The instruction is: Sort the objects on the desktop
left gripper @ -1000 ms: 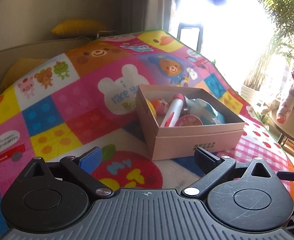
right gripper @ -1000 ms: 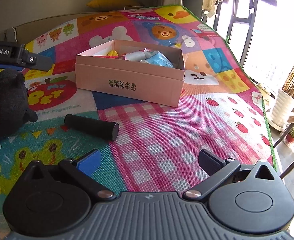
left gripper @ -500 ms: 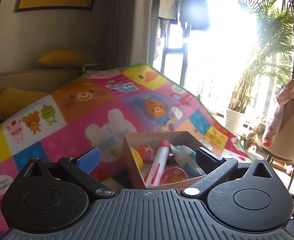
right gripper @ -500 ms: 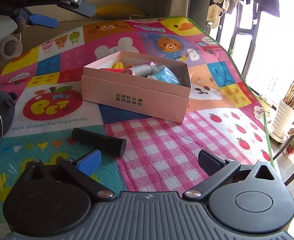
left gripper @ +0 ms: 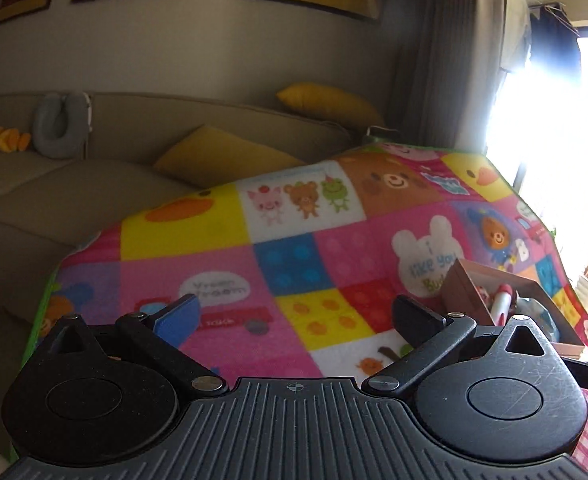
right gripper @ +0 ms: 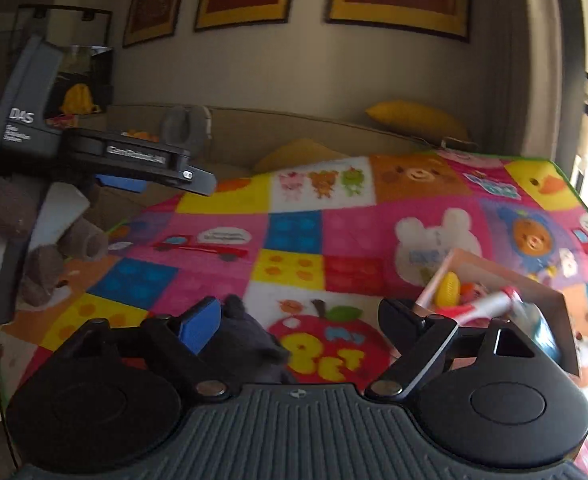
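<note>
step: between picks, judged | left gripper [left gripper: 294,314] jaws apart, empty | right gripper [right gripper: 300,320] jaws apart, empty | pink box [right gripper: 550,300] lower right, holding sorted toys | dark plush toy [right gripper: 249,344] lower centre, by right gripper's blue pad | next: lower and close on it

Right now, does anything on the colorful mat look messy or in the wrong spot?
Not really. The pink box sits flat on the mat, with the toys piled loosely inside. A dark fuzzy thing lies outside the box, near the right gripper.
</note>
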